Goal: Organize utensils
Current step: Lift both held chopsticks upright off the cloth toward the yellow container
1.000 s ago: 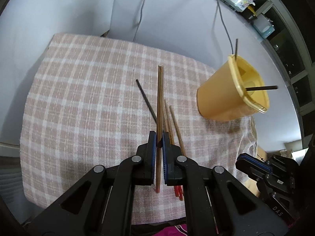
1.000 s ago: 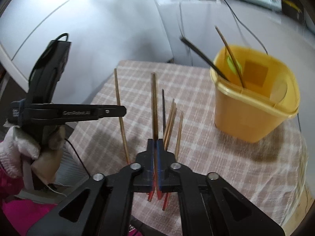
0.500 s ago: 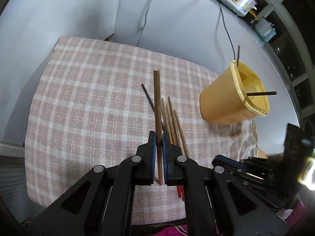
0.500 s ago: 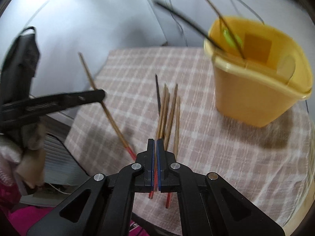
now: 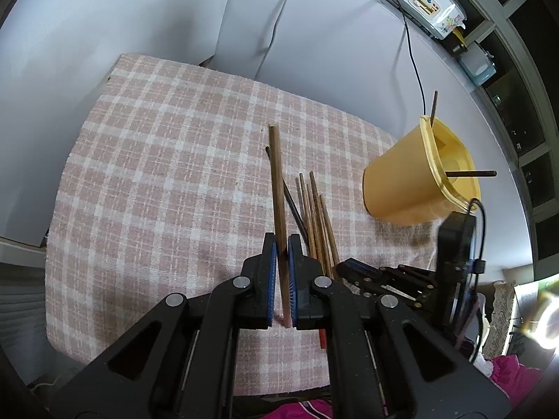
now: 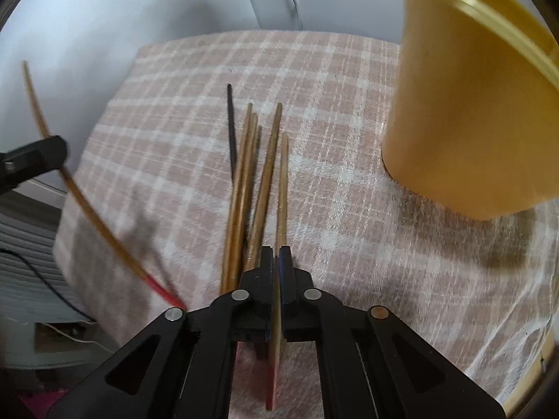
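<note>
Checked cloth (image 5: 167,181) in pink and white, terry-like, rough and matt, spread over a pale, smooth worktop (image 5: 332,63) with a soft sheen. Brown wooden chopsticks (image 6: 265,181), plain matt grain, some with glossy red lacquered ends. One chopstick (image 5: 277,192) of darker wood, dull, clamped between blue pads. One black stick (image 6: 230,129), smooth and matt. Yellow plastic bucket (image 5: 394,188), smooth, slightly translucent at the rim, faintly shiny. Left hand-held gripper (image 5: 282,276) and right hand-held gripper (image 6: 276,279) of black matt plastic, with bright metal pivot pins and blue rubbery pads.
</note>
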The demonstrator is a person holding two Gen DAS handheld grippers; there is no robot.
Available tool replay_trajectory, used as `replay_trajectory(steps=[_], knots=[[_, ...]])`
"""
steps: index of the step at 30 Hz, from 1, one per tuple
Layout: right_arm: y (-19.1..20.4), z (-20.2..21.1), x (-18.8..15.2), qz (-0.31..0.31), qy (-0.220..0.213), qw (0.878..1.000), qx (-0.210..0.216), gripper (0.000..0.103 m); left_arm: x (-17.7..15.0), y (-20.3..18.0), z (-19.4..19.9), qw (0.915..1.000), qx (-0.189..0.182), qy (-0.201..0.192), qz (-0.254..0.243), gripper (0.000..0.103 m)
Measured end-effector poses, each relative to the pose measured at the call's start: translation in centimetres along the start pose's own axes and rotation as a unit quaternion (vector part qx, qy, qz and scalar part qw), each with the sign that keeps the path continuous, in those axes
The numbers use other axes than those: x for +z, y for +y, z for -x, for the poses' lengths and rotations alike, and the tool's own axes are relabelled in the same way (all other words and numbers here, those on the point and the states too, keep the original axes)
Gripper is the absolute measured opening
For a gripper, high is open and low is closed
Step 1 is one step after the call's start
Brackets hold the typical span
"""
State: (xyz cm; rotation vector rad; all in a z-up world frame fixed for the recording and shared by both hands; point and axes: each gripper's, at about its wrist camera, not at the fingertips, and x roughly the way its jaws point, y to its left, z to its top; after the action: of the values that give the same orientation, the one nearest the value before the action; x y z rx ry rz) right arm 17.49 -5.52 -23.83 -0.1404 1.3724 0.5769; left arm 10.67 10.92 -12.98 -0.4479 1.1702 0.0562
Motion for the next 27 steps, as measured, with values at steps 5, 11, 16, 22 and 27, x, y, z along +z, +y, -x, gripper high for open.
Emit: replay_trajectory(steps=[5, 11, 16, 22, 27], knots=[[-0.1, -0.6, 0.3, 0.0, 0.005, 1.0, 0.0, 0.019, 0.0, 0.0, 0.1, 1.0, 0.002, -0.001, 0.002, 0.004], [0.2, -1.4, 0.6, 0.003, 0.004, 1.0, -0.011, 0.02, -0.1, -0.1, 0.1, 1.0, 0.003, -0.001, 0.002, 0.004], [0.3, -1.4, 0.9, -0.001, 0.006, 1.0, 0.004, 0.005, 0.0, -0.2, 0.4, 1.0, 0.004, -0.006, 0.002, 0.004], [-0.1, 1.7, 0.5, -0.003, -0.023, 0.999, 0.04, 0.005, 0.4, -0.6, 0.9, 0.9999, 0.001, -0.014, -0.005, 0.004], [0.7, 4.9, -0.1, 0.018, -0.051, 0.997, 0.059, 0.005, 0.9, -1.5, 1.9, 0.9994, -0.004, -0.025, -0.024, 0.004]])
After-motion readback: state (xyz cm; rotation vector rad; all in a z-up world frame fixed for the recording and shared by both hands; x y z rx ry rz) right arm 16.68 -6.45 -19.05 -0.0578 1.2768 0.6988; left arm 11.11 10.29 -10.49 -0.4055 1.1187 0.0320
